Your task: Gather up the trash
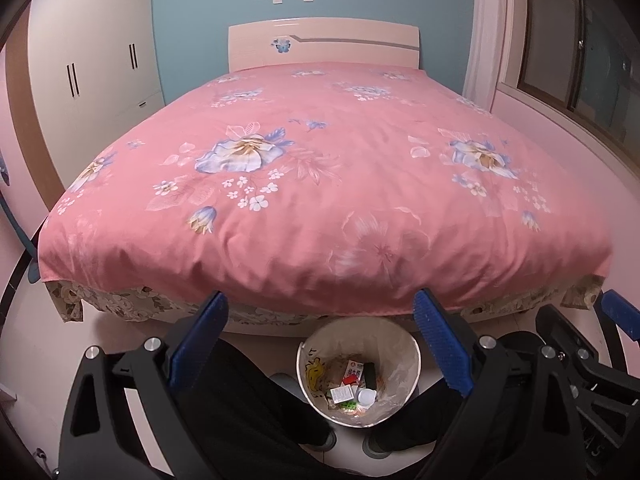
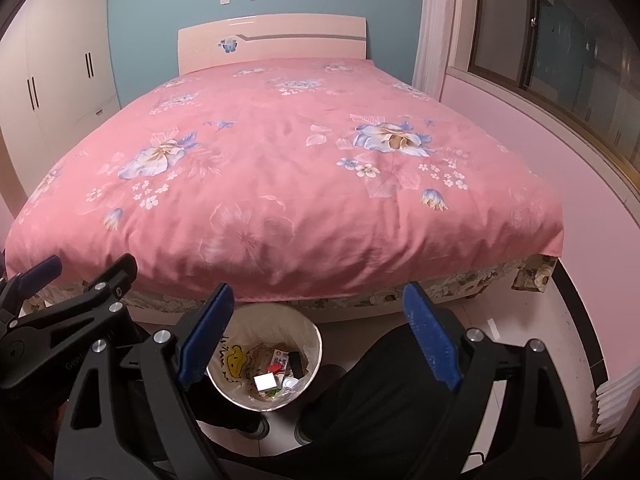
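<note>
The print on the small packets lying in the waste bin (image 1: 408,364) is too small to read, and the litter near its bottom is blending into a jumble. A white square (image 2: 265,382) is blanking out one packet in the right wrist view. The person's dark trouser legs (image 1: 248,396) are hiding the floor beside the bin, and the wardrobe (image 1: 92,64) is being cut off at the left edge.

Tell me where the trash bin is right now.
The trash bin stands on the floor at the foot of the bed, low in both wrist views, between the person's legs, with trash already inside.
</note>
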Motion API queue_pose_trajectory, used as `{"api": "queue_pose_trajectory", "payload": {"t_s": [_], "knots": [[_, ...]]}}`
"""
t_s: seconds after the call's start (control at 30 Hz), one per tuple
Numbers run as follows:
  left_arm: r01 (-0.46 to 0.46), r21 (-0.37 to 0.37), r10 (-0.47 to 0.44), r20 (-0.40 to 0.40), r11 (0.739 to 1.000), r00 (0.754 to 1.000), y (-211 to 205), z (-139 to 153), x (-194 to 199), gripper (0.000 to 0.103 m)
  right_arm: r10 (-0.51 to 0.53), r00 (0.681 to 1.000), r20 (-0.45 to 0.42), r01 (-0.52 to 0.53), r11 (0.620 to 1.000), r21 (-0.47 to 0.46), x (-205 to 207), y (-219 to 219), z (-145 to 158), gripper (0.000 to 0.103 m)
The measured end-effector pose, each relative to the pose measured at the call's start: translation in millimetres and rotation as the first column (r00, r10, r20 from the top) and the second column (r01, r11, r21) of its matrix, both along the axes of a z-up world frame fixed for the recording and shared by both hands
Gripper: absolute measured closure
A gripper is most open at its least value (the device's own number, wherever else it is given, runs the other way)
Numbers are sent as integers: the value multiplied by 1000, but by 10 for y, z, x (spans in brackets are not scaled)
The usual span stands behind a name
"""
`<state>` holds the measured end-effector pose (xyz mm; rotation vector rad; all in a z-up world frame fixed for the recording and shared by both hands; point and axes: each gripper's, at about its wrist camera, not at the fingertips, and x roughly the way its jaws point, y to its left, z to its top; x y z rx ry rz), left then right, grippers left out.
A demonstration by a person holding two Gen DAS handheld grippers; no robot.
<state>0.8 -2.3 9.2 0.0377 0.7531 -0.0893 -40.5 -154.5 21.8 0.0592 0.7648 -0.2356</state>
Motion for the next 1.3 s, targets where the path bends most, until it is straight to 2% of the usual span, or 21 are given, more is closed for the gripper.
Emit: {"api": "queue_pose_trajectory", "payload": {"t_s": [0.43,1.3], "knots": [[-25,18,24,36,1000,999,26,92,-68,8,18,1000,12,-18,999,29,-13,-10,44,18],[-43,35,41,61,998,997,8,146,-99,8,24,999,21,-25,1000,6,-7,-18,74,18]]}}
